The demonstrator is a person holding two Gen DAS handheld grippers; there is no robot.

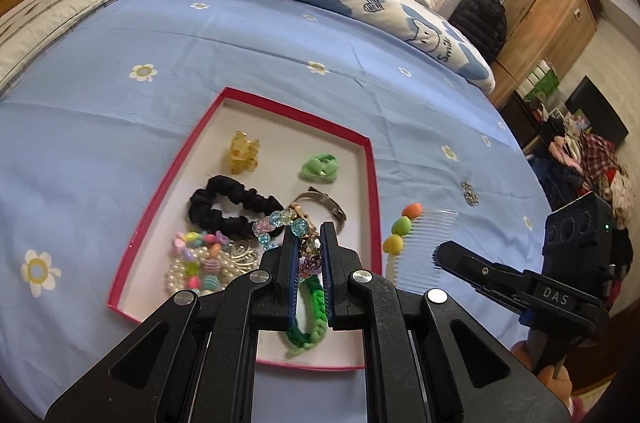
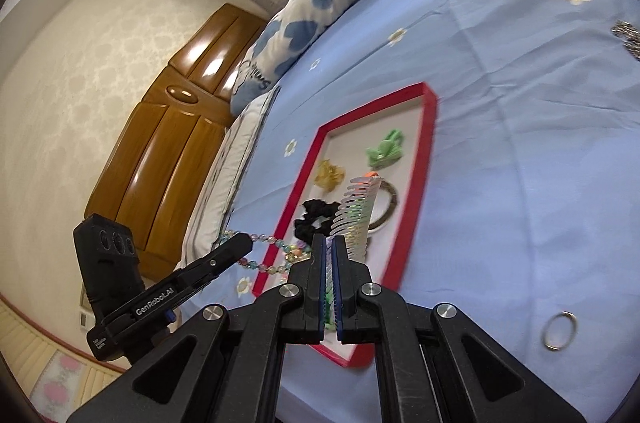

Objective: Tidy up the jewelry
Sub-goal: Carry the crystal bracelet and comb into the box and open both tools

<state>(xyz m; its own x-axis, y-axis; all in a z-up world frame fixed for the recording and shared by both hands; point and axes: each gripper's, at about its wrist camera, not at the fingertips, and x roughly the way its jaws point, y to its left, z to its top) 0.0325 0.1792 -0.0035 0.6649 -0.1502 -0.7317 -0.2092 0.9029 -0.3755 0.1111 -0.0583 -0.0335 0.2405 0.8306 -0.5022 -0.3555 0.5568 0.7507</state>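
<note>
The left gripper (image 1: 306,237) has its jaws pinching a beaded bracelet (image 1: 280,221) of clear, glittery round beads, which hangs in a loop over the red-rimmed tray (image 1: 370,183) on the bed (image 1: 240,47), likely so it can be set down inside. The right gripper (image 2: 329,247) has its jaws pressed on a clear plastic comb (image 2: 358,211), thin-toothed and topped with glossy candy-coloured hearts, held above the tray's near side. Inside lie a soft black scrunchie (image 1: 230,205), an amber claw clip (image 1: 241,154) and pearl strands (image 1: 188,273); a metal ring (image 2: 559,330) is still on the sheet
</note>
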